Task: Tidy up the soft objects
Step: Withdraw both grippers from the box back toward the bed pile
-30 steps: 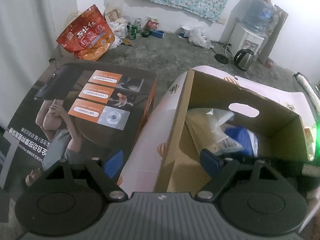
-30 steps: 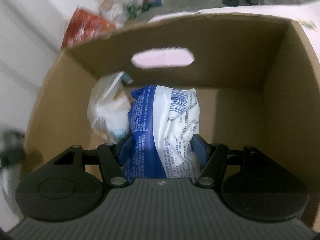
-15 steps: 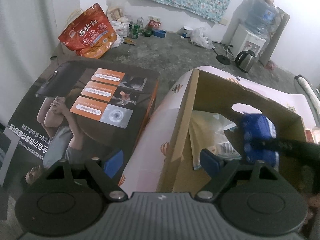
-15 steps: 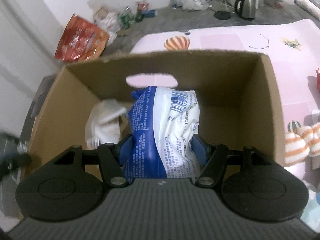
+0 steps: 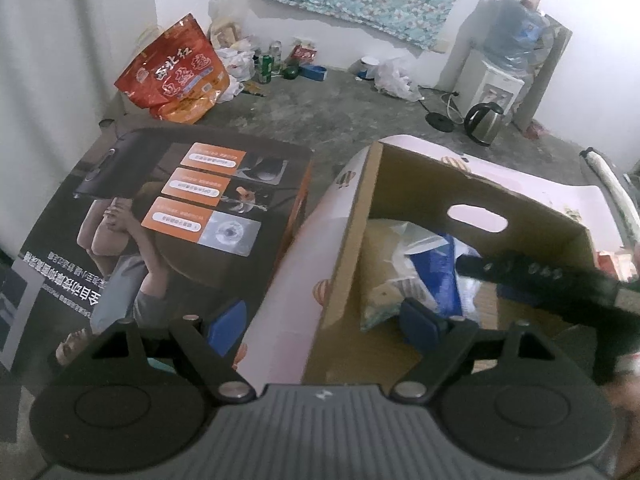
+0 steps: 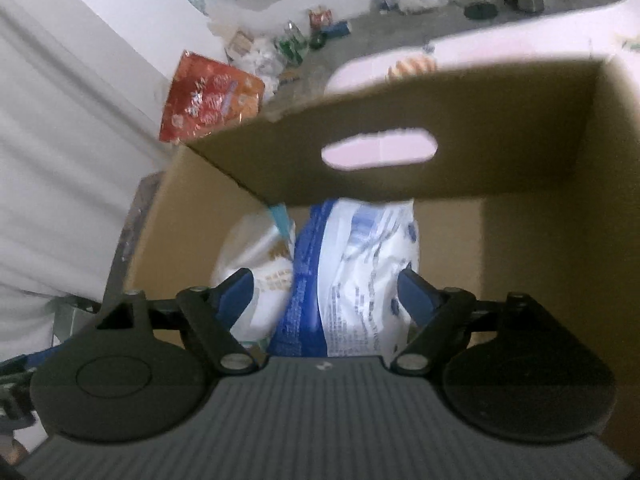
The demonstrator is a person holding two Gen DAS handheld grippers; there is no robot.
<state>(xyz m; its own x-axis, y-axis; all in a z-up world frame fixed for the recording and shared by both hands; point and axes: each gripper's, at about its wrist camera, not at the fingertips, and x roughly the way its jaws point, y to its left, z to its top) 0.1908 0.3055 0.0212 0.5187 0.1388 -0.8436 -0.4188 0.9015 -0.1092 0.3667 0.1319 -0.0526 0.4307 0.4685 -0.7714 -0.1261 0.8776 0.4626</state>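
Blue/white pack (image 6: 352, 276) sits inside the box (image 6: 532, 132), low against the far wall under the oval handle hole (image 6: 379, 152). It's a soft, crinkled plastic bag: left strip solid blue w/ small white print, rest white w/ blue text & dots, top edge bunched. Right gripper (image 6: 327, 290) is w/ fingers (image 6: 236, 290) spread wide; the left pad is clear of the pack, the right pad (image 6: 416, 292) is at its edge, contact can't be told, so no grip shown. Frame is motion-blurred.

To the pack's left, a pale clear bag (image 6: 256, 264) w/ tan print lies touching it, also in the box.

Left-wrist view: left gripper (image 5: 322, 318) has fingers (image 5: 226, 320) wide apart, holding nothing, straddling the box's left wall, one pad outside, one inside. Same pack (image 5: 434, 276) shows blue among clear bags, right gripper's black arm (image 5: 540, 276) over it. Box rests on a pink mat (image 5: 280, 280); printed carton (image 5: 168, 216) just left. Far floor: red bag (image 5: 172, 72), kettle (image 5: 482, 118).
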